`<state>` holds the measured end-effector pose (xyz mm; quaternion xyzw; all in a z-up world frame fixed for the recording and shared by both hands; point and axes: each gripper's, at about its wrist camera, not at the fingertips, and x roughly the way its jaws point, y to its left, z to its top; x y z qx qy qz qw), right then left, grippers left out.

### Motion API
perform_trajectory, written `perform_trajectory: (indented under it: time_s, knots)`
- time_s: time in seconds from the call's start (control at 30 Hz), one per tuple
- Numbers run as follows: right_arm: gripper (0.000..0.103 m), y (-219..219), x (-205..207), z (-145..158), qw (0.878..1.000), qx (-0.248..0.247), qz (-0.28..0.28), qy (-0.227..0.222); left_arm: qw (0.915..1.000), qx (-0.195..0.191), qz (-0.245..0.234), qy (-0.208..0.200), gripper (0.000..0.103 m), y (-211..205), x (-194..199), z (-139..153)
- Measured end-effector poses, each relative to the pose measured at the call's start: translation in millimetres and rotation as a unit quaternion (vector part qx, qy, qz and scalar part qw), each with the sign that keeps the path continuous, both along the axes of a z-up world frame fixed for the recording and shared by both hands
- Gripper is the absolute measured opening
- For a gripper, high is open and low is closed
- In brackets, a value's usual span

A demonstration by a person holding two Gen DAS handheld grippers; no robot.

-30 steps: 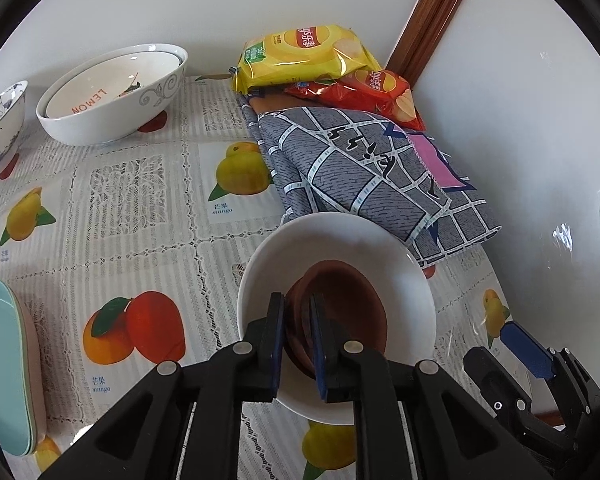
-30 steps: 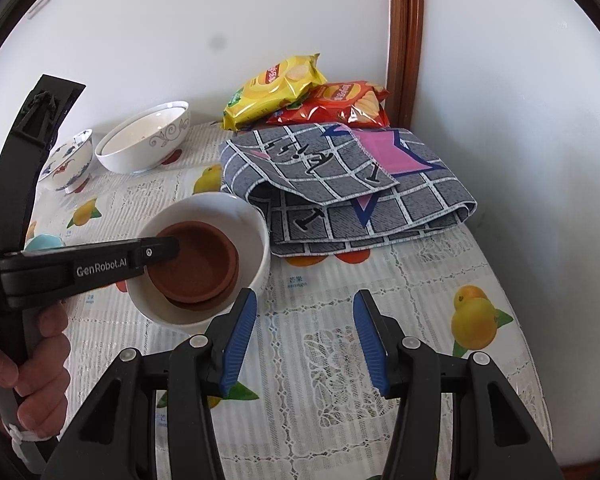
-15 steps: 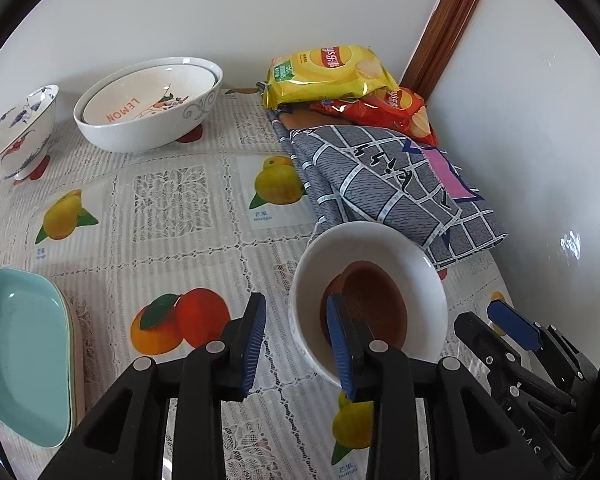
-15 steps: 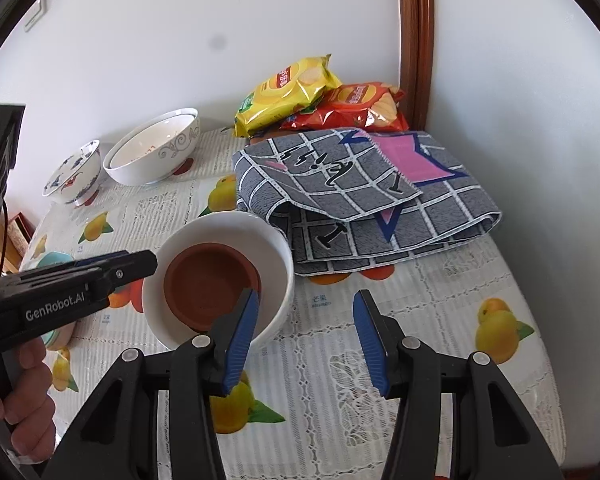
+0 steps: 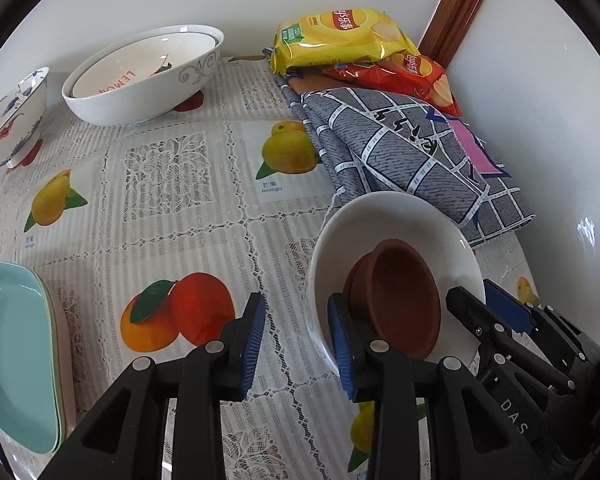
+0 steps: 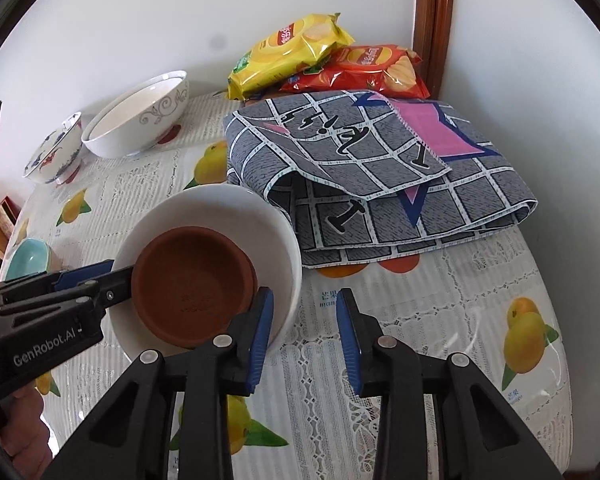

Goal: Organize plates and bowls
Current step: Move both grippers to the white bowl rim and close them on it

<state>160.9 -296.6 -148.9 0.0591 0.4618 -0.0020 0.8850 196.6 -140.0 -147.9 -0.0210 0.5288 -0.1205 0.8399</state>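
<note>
A: The left gripper (image 5: 296, 336) has let go of the brown dish (image 5: 396, 300); jaws now wide apart, empty.

B: The dish sits in the white bowl (image 6: 220, 216) by the desk's right edge. Right gripper (image 6: 305, 328) gapes, straddling the rim; close gently.

Home: fruit-print tablecloth (image 5: 172, 208), crisp bags (image 5: 340, 36)

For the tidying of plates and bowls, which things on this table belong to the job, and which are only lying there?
Belong to the job:
white bowl
brown dishes inside it
nested large bowls
blue-patterned bowl
teal plate

Only lying there:
yellow chip bag
red chip bag
folded grey cloth
</note>
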Motion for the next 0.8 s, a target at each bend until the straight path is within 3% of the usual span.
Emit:
perform_trajectory:
  time_s: [0.37, 0.67, 0.8]
  knots:
    - [0.035, 0.5, 18.5, -12.5, 1.0, -0.017, -0.005, 0.019, 1.0, 0.003, -0.001, 0.002, 0.038, -1.2, 6.1, -9.6]
    - [0.056, -12.8, 17.2, -16.6, 1.0, 0.002, -0.02, 0.006, 0.9999, -0.003, 0.017, 0.001, 0.038, -1.8, 8.0, -16.8]
    - [0.056, -16.6, 17.2, -18.3, 1.0, 0.015, -0.019, 0.003, 0.9998, -0.003, 0.018, -0.001, 0.037, -2.4, 8.0, -19.3]
